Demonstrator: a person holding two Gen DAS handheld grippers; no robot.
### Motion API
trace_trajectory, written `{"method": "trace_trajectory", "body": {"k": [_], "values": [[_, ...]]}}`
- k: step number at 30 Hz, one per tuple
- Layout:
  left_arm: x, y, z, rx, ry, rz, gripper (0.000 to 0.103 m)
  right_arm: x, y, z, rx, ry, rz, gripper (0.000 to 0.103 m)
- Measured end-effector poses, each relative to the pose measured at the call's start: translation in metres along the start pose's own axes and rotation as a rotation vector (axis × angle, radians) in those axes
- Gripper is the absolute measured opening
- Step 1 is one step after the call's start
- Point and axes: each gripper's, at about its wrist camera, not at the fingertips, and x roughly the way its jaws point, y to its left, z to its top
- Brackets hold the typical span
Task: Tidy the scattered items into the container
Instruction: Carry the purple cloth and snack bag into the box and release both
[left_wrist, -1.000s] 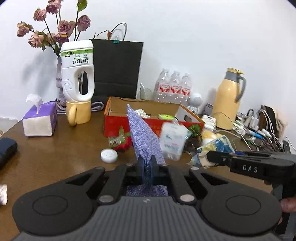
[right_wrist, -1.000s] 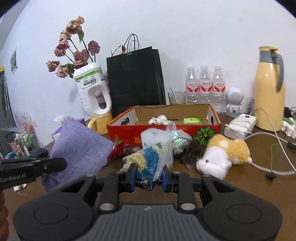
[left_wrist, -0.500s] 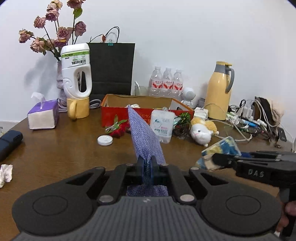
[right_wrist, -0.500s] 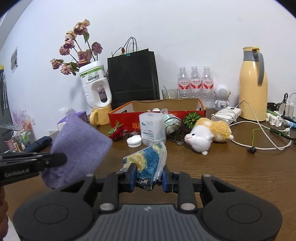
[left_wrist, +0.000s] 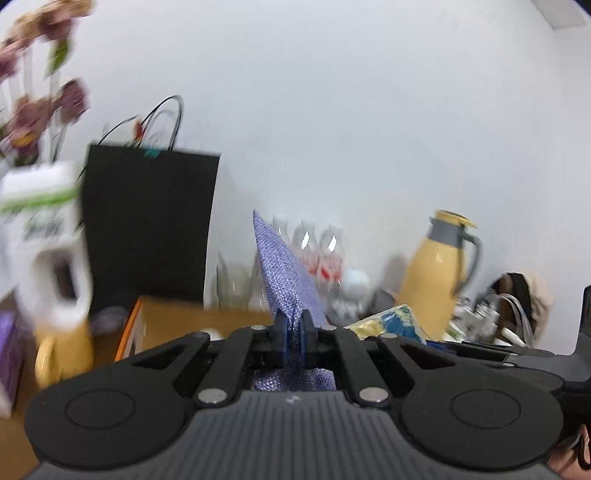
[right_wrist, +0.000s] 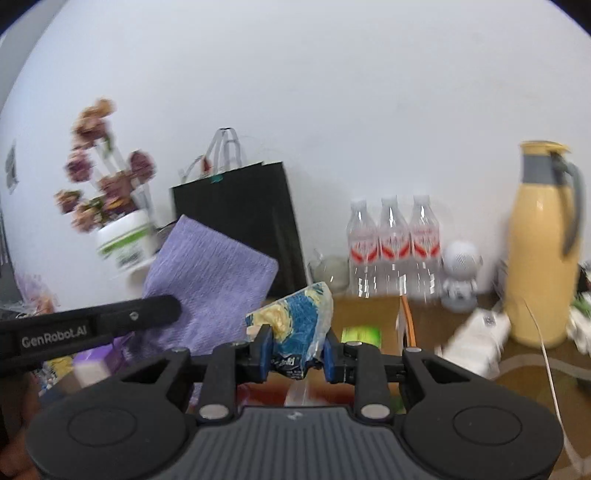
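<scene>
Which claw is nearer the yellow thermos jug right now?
Right. The right claw, shut on the blue-yellow packet, sits on the jug's side. The left claw, shut on the purple cloth, is farther, over by the black bag.

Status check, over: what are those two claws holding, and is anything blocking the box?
Left gripper shut on purple cloth. Right gripper shut on blue-yellow packet. Box just ahead, open top, nothing blocking.

Three water bottles (right_wrist: 393, 236) stand in a row. There is one yellow thermos jug (right_wrist: 543, 251), one black paper bag (right_wrist: 240, 221), one cardboard box (left_wrist: 177, 317), one purple cloth (right_wrist: 210, 277), one blue-and-yellow packet (right_wrist: 299, 321), one small white robot figure (right_wrist: 460, 277) and one white detergent jug (left_wrist: 44, 243).
</scene>
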Motion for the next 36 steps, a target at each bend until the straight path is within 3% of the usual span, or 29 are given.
{"method": "trace_trajectory", "body": {"k": [4,9,14,17,21,24,26,27,30,32,35,36], "values": [[0.054,0.005,0.025,-0.009,0.035,0.026,0.007,0.055,-0.013,0.04,-0.01,0.036,-0.029,0.025],[0.132,0.021,0.02,-0.066,0.222,0.056,0.007,0.131,-0.044,0.058,0.041,0.254,-0.05,0.026],[0.217,0.057,-0.004,-0.192,0.507,0.067,0.007,0.216,-0.08,0.04,0.104,0.551,-0.111,0.026],[0.252,0.076,-0.025,-0.28,0.652,0.061,0.007,0.243,-0.091,0.027,0.108,0.649,-0.149,0.026],[0.272,0.087,-0.046,-0.302,0.728,0.116,0.011,0.263,-0.093,0.017,0.094,0.727,-0.17,0.033],[0.274,0.086,-0.046,-0.264,0.745,0.133,0.023,0.274,-0.091,0.016,0.057,0.739,-0.203,0.046],[0.268,0.083,-0.038,-0.233,0.737,0.13,0.04,0.277,-0.088,0.016,0.049,0.757,-0.208,0.057],[0.266,0.082,-0.032,-0.223,0.726,0.136,0.042,0.276,-0.086,0.019,0.051,0.763,-0.205,0.063],[0.254,0.081,-0.009,-0.208,0.704,0.156,0.06,0.268,-0.081,0.033,0.053,0.749,-0.214,0.064],[0.247,0.078,0.009,-0.179,0.705,0.176,0.083,0.26,-0.077,0.044,0.061,0.74,-0.211,0.064],[0.238,0.07,0.029,-0.092,0.753,0.205,0.099,0.244,-0.067,0.064,0.032,0.723,-0.24,0.065],[0.232,0.067,0.035,-0.073,0.763,0.211,0.1,0.236,-0.063,0.069,0.016,0.71,-0.246,0.068]]}}
